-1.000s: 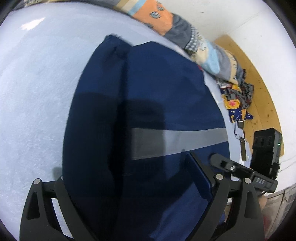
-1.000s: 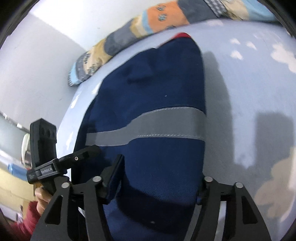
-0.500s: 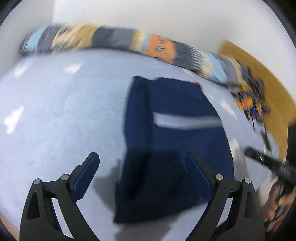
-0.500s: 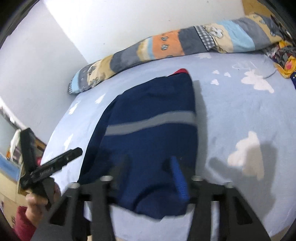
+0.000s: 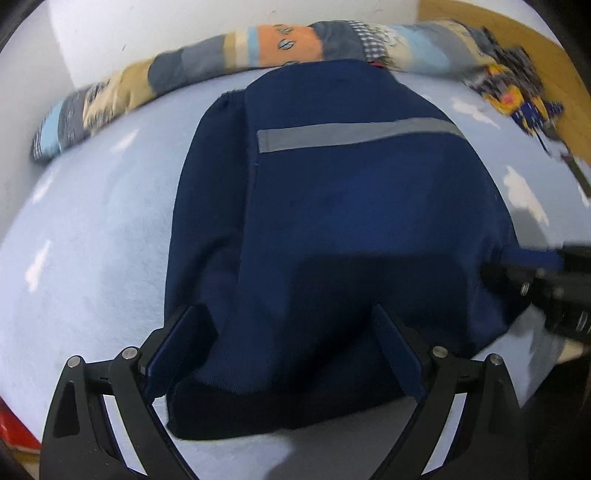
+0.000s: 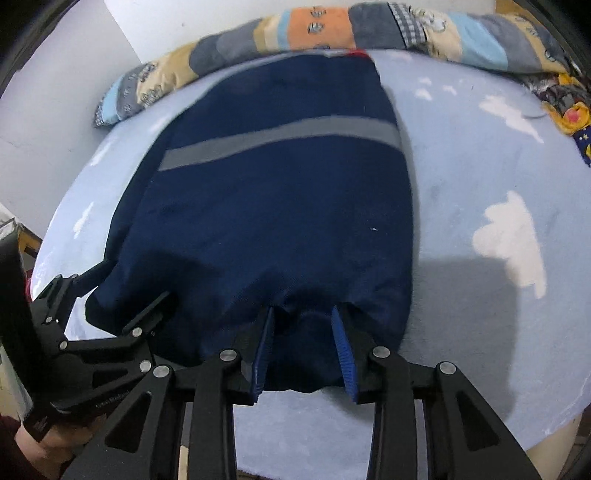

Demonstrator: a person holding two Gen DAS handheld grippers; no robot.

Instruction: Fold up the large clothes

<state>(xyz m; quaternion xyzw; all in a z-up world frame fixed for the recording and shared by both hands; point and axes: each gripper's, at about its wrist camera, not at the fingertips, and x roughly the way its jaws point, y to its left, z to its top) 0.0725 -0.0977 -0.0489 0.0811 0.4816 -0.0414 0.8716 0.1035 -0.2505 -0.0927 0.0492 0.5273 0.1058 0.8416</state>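
Folded navy-blue knit garment with a grey horizontal stripe (image 5: 332, 229) lies flat on the pale-blue, cloud-printed bed sheet (image 5: 92, 240), far end touching the patchwork bolster (image 5: 280, 44). Left gripper (image 5: 291, 354): jaws wide, straddling the garment's near hem without pinching it. Right gripper (image 6: 304, 350): jaws have just been closing, now narrow, bunched near-hem fabric caught between the blue pads (image 6: 341, 354).

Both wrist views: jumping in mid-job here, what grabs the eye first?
A big navy garment with a grey band fills the middle of the pale blue bedsheet, its collar end towards the patchwork quilt rolled along the wall. At its near hem, the right tool has bunched fabric between its fingers; the left tool straddles the hem, jaws wide.
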